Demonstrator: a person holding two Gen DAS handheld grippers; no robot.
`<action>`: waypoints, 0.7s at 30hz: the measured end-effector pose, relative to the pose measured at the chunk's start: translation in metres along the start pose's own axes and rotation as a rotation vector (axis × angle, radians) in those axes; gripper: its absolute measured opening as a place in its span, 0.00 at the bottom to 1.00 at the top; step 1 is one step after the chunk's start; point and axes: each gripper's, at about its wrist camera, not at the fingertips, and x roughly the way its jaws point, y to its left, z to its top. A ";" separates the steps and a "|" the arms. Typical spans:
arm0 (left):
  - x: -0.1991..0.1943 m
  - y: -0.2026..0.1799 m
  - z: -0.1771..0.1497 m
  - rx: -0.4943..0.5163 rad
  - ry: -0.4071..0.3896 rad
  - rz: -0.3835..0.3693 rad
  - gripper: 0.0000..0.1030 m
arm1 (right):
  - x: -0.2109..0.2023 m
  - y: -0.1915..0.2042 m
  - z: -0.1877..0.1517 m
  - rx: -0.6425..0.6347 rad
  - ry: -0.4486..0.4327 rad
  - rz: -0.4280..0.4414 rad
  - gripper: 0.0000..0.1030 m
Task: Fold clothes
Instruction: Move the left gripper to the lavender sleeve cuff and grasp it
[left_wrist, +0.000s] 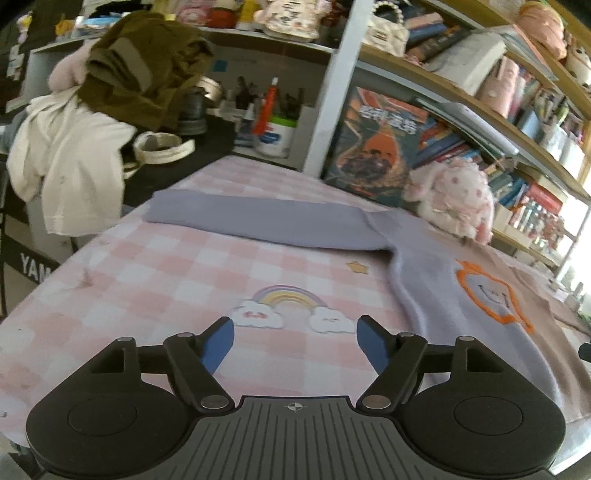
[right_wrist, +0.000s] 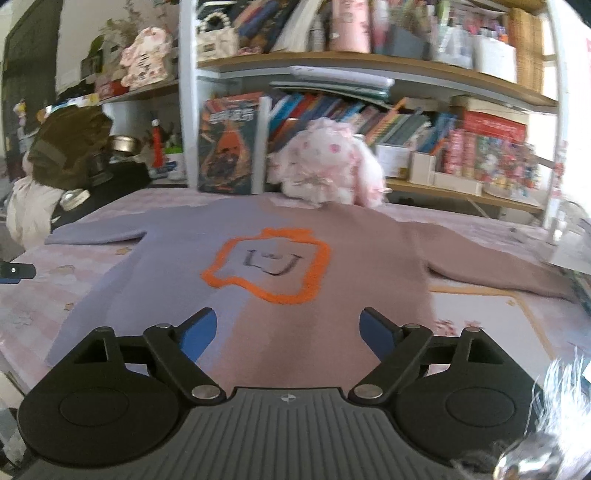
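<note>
Across a pink-checked tabletop (left_wrist: 155, 266), a two-tone sweater (right_wrist: 280, 317) lies flat, sleeves spread left and right. Both the left gripper (left_wrist: 295, 341) and right gripper (right_wrist: 288, 334) hover with jaws wide, empty. Soft, light knit likely; pinch hem corners or cuffs.

The sweater (right_wrist: 280, 236) is half lilac, half dusty pink — orange outline motif; pink-and-white checked cloth (left_wrist: 192, 266) with a rainbow.

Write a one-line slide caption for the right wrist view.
Open right gripper above a two-tone sweater spread flat on the checked cloth, sleeves out, orange smiley outline facing up.
</note>
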 end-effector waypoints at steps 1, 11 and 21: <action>0.001 0.004 0.001 -0.004 0.000 0.010 0.73 | 0.005 0.005 0.002 -0.007 0.002 0.012 0.82; 0.019 0.036 0.022 -0.073 -0.018 0.074 0.73 | 0.053 0.044 0.018 -0.103 -0.036 0.087 0.83; 0.064 0.075 0.065 -0.221 -0.028 0.149 0.73 | 0.090 0.039 0.020 -0.138 -0.042 0.103 0.83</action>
